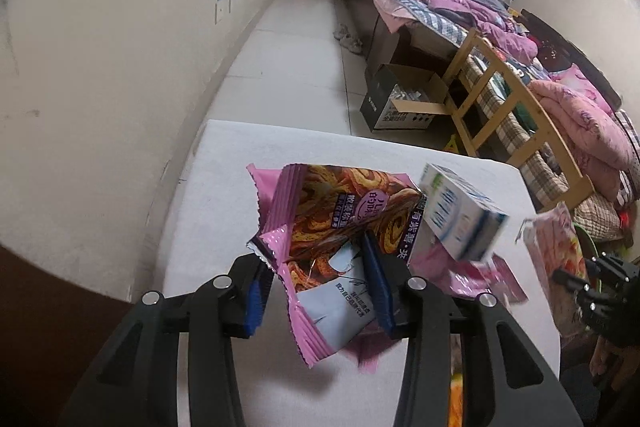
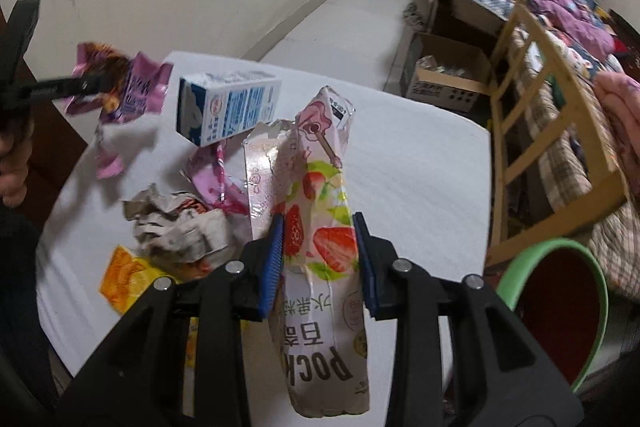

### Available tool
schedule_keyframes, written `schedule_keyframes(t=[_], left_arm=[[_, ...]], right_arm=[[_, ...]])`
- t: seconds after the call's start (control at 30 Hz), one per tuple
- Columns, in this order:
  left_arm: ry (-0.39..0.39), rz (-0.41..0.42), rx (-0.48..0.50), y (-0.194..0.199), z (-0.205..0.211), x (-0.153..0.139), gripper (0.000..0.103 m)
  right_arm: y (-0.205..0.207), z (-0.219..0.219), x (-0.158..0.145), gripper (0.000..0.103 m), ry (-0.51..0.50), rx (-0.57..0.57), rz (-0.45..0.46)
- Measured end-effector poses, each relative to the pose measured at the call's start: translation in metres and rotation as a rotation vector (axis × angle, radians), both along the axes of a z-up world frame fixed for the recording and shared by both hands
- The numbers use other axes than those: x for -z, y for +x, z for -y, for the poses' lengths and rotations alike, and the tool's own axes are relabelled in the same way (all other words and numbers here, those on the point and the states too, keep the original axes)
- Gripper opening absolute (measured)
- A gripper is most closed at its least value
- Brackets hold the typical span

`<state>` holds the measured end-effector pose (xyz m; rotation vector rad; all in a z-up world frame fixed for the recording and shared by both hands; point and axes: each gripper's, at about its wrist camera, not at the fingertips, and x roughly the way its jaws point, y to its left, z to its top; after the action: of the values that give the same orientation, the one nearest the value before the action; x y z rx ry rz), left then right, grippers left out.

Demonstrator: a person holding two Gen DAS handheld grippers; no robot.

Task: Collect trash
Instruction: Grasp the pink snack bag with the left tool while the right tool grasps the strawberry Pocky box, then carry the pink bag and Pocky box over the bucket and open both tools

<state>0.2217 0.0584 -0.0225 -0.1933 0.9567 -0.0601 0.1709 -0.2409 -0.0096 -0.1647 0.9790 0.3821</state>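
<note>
My left gripper is shut on a pink and purple snack bag and holds it above the white table. It also shows in the right wrist view at the far left. My right gripper is shut on a strawberry Pocky box, lifted over the table. A white and blue milk carton lies tilted beyond it and also shows in the left wrist view. A crumpled grey wrapper, a pink wrapper and a yellow packet lie on the table.
A green-rimmed bin with a dark red inside stands at the table's right. A wooden bed rail, a bed with pink quilts and an open cardboard box on the floor are to the right. A wall runs along the left.
</note>
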Motion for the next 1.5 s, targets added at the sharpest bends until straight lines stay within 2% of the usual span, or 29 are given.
schedule_keyframes(t=[0.37, 0.6, 1.03, 1.5], left_arm=[[0.011, 0.038, 0.033, -0.079, 0.015, -0.039, 0.04], [0.03, 0.06, 0.076, -0.103, 0.04, -0.058, 0.04], [0.035, 0.08, 0.209, -0.1, 0.12, -0.073, 0.04], [0.013, 0.088, 0.429, -0.069, 0.26, -0.079, 0.04]], right_arm=[[-0.056, 0.015, -0.026, 0.033, 0.054, 0.089, 0.035], [-0.073, 0.03, -0.046, 0.033, 0.072, 0.127, 0.082], [-0.089, 0.09, -0.06, 0.033, 0.085, 0.237, 0.121], [-0.089, 0.191, -0.057, 0.033, 0.073, 0.419, 0.135]])
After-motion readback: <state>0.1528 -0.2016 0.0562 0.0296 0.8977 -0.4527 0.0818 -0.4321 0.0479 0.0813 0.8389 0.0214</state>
